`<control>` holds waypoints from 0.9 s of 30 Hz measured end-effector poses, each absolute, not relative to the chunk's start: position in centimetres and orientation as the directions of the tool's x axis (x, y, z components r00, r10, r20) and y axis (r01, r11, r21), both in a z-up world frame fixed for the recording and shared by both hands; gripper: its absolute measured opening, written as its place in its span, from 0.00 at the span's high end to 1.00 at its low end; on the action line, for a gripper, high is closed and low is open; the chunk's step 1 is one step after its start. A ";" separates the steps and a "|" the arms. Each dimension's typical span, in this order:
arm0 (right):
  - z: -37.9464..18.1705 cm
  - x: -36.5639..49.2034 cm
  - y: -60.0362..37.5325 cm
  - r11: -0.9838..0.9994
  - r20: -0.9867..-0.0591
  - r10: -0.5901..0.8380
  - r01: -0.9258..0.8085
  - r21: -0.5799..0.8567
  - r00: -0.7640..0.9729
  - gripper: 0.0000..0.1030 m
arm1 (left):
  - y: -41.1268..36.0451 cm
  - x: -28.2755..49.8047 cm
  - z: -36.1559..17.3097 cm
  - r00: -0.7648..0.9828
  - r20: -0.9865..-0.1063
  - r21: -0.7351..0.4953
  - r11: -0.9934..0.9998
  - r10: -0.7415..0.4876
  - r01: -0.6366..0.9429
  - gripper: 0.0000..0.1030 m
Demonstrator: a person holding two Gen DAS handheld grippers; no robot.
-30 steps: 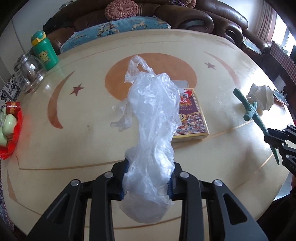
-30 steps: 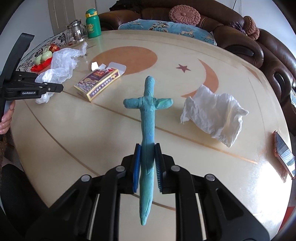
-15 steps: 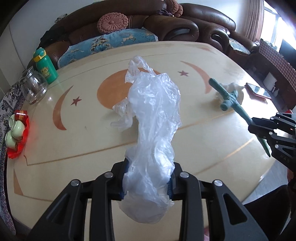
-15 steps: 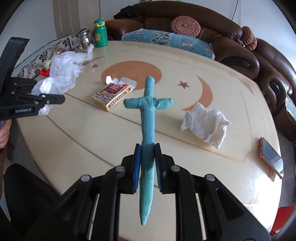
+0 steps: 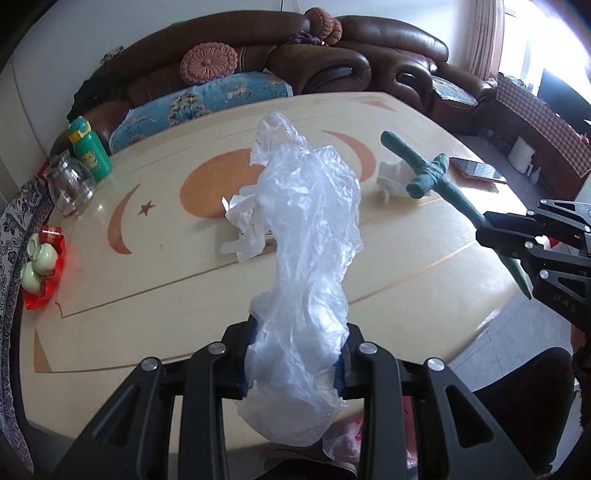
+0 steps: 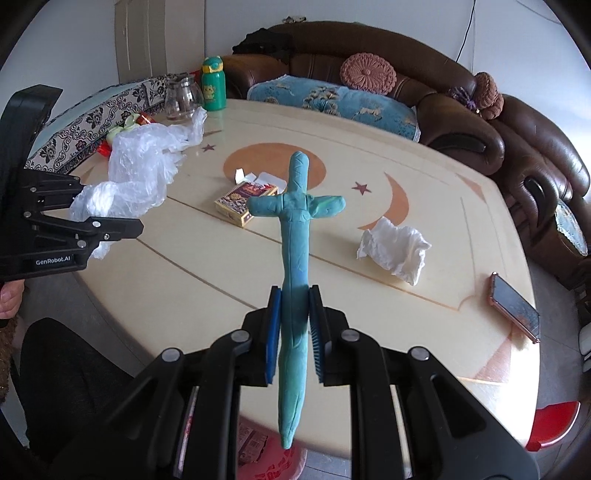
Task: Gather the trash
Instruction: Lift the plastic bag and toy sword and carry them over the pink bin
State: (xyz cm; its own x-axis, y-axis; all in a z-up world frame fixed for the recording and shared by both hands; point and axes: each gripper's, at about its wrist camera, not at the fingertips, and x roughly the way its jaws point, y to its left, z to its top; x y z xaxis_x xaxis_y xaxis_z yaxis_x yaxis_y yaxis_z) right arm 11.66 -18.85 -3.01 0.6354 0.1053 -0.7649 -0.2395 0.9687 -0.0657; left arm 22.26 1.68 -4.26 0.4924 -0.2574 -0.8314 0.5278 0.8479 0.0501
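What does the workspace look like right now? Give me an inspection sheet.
Surface: cream table with orange moon and star inlays.
Job's things: crumpled clear plastic bag and teal clay cross, both held off the table; crumpled tissue and opened small carton lie on it.
Clutter: green bottle, glass jug, phone, red tray of green cups.
Grippers: left gripper shut on the bag; right gripper shut on the cross.
Cables: one thin wire on the wall.
Surroundings: brown leather sofa behind the table.
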 end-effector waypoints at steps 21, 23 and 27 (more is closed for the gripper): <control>0.4 1.6 -18.4 0.974 -0.731 0.078 -0.208 -0.089 0.678 0.84 | 0.8 11.2 -1.0 0.508 -0.807 0.069 0.806 -0.301 0.587 0.70; 0.4 0.8 -18.4 0.974 -0.734 0.074 -0.206 -0.092 0.676 0.84 | 0.7 10.4 -1.2 0.501 -0.810 0.066 0.802 -0.304 0.593 0.70; 0.4 -0.9 -18.5 0.976 -0.734 0.067 -0.199 -0.094 0.676 0.84 | 0.4 8.6 -1.8 0.481 -0.818 0.055 0.789 -0.316 0.612 0.70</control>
